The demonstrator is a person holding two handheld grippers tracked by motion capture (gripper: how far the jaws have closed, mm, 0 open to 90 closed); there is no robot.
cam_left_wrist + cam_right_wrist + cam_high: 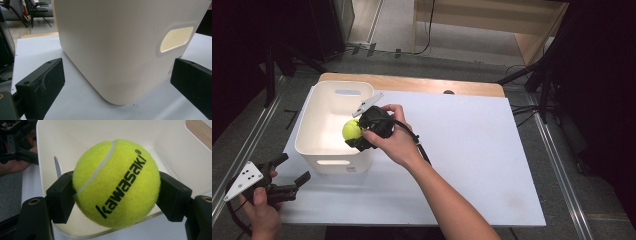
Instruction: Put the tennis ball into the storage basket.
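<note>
Nearest the lens in my right gripper view: the tennis ball [116,183], yellow-green with "kawasaki" printed in black, centre frame. My right gripper [116,197] is clenched on it, one black jaw pressed to each side. Behind the ball I see the inner walls of the white bin [175,142].

High view: the right gripper [362,132] holds the ball [351,129] above the open bin [319,107], just inside its right rim, left of frame centre. The bin stands on the white board [472,150], at its left end.

My left gripper [292,172] sits at lower left of the high view, off the board's corner, just short of the bin. Left gripper view: jaws spread wide at either lower corner, grasping nothing; the bin's outer wall [112,50] and handle slot [176,38] stand ahead, not touched.
</note>
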